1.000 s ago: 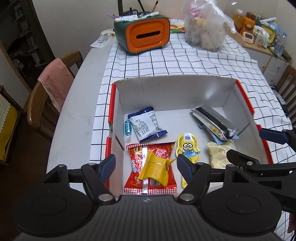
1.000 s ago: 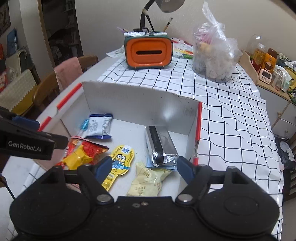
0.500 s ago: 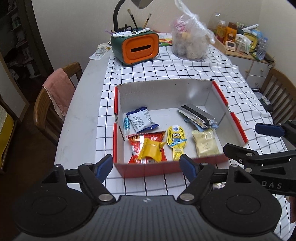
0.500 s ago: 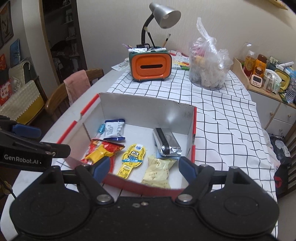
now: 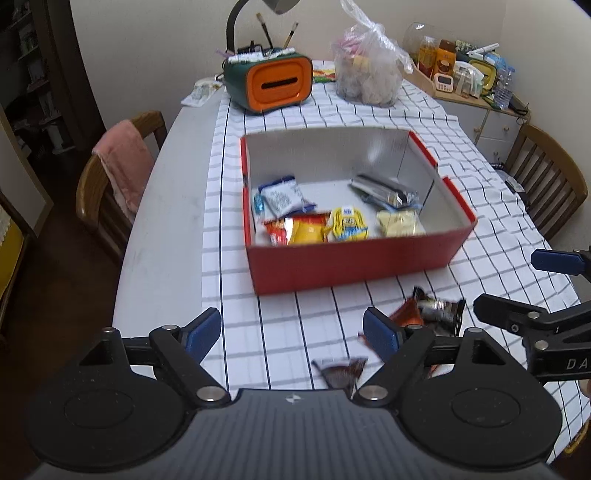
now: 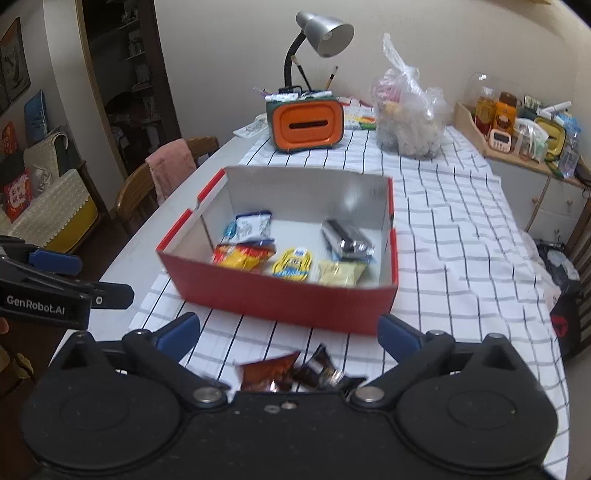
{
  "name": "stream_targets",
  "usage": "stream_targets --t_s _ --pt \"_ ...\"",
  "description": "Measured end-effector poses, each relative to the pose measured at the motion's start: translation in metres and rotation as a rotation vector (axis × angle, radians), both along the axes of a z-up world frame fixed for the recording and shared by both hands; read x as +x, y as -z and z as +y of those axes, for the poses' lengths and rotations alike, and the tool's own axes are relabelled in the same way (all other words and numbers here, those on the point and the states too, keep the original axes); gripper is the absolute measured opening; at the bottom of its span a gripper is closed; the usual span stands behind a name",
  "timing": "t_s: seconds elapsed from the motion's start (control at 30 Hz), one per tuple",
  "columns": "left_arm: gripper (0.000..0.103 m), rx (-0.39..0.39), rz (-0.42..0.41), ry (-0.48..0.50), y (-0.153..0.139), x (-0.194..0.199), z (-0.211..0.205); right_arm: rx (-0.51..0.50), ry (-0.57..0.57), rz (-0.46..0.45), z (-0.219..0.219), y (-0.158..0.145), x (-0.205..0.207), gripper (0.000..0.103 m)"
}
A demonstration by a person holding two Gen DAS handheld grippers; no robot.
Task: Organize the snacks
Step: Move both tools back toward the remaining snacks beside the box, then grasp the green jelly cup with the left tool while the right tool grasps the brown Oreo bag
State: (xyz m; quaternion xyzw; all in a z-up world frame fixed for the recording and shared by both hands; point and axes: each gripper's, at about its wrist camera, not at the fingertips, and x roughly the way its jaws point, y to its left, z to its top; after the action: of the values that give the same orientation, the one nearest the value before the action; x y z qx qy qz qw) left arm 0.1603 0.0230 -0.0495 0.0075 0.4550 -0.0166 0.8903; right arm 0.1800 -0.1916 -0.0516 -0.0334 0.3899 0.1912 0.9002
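Since loose wrappers [image 6: 291, 373] lie at 6 o'clock of the box [image 6: 288, 299], both hand-held grippers, left [image 5: 291, 332] & right [image 6: 288, 330], hover agape, empty, prob. lining up a pick.

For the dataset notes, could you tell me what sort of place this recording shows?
Most likely a home dining room: a table under a checked tablecloth, wooden chairs around it, and a desk lamp beside household clutter.
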Motion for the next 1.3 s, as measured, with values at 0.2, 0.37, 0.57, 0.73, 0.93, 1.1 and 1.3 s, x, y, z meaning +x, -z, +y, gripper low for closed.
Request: stream_targets --t_s 0.2,0.37,0.57,0.73,0.93,1.1,1.3 --pt "0.084 -0.001 0.022 -0.003 0.018 -0.022 -0.004 0.000 0.017 0.038 -0.008 0.017 -0.014 0.102" --pt "0.084 -0.016 0.077 0.017 0.042 -0.029 -0.021 0.012 0.040 0.085 -0.017 0.033 -0.011 0.102" --pt "0.084 0.005 0.155 0.019 0.076 -0.033 -0.042 0.011 0.029 0.136 -0.024 0.049 -0.005 0.102" --pt "0.084 0.008 0.185 -0.026 0.094 -0.035 -0.048 -0.017 -0.018 0.167 -0.019 0.065 -0.001 0.102" --pt "0.084 -0.021 0.201 -0.044 0.108 -0.041 -0.061 -0.044 -0.108 0.195 -0.003 0.079 0.008 0.099" --pt "0.084 -0.070 0.215 -0.079 0.116 -0.042 -0.067 -0.085 -0.182 0.214 0.012 0.091 0.016 0.092" --pt "0.084 -0.121 0.242 -0.121 0.125 -0.040 -0.074 -0.103 -0.231 0.258 0.024 0.104 0.027 0.083"
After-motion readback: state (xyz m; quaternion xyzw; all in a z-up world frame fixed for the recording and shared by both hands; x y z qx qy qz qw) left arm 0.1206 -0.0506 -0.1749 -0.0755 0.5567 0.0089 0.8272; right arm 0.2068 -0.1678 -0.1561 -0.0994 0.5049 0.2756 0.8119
